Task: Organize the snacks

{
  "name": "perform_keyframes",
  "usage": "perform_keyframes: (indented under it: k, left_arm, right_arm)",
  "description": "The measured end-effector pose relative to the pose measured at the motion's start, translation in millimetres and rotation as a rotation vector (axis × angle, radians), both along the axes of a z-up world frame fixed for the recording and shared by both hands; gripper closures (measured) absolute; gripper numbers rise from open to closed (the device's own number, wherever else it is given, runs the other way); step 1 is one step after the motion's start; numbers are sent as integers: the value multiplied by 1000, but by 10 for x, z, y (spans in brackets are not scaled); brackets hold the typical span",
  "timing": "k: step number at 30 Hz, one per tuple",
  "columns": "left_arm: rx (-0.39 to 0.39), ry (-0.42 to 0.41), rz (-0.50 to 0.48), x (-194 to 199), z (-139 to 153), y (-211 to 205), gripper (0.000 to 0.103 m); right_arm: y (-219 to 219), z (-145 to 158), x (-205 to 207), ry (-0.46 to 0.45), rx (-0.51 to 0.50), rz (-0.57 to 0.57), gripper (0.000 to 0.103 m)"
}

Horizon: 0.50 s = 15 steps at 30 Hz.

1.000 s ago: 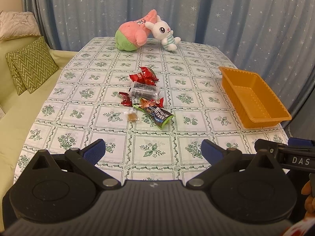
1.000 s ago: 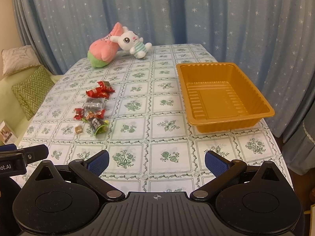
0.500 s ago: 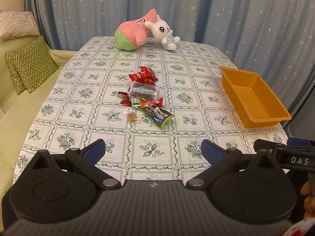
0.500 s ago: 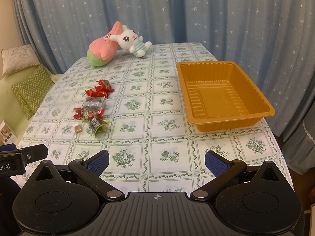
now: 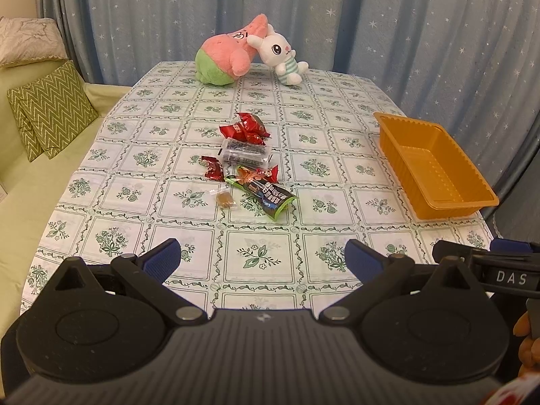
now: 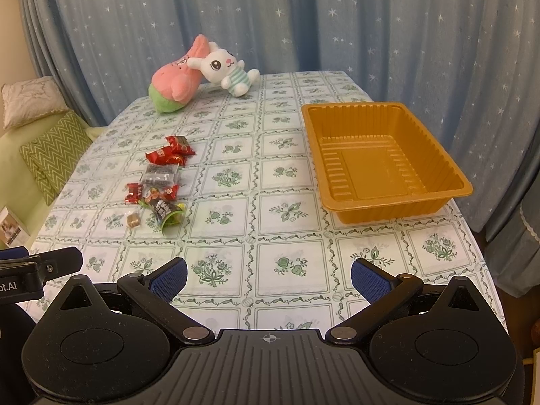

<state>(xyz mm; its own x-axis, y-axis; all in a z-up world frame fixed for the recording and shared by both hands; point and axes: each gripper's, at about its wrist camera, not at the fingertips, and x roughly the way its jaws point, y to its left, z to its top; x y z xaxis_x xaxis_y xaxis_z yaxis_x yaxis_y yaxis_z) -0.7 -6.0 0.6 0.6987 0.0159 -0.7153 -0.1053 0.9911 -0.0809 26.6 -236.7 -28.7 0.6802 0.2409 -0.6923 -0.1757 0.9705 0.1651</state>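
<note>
Both hand-held grippers wide apart, holding nothing: left hand-held gripper [image 5: 261,260], right hand-held gripper [image 6: 268,275]. Snack pile [image 5: 248,163] mid-worktop [image 5: 135,202], 12 o'clock from the left one. Orange tray [image 6: 384,199] with nothing inside, 1 o'clock from the right one, well apart from snacks.

Glossy ribbed plastic tray [image 6: 435,155], shiny foil snack wrappers [image 5: 248,130], matt printed tablecloth [image 6: 290,236]

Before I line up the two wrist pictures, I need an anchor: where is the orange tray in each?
Left wrist view: orange tray at the right edge, seen end-on.
Right wrist view: orange tray right of centre, empty.
Shared landmark: the white bunny plush at the table's far end.
</note>
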Motion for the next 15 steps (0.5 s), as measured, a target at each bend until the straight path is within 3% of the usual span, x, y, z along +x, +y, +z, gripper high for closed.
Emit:
perform_keyframes:
  k: [15]
  left_arm:
    - [-6, 2, 2, 9, -40, -16, 1]
  right_arm:
    - [-2, -32, -7, 4, 2, 0, 0]
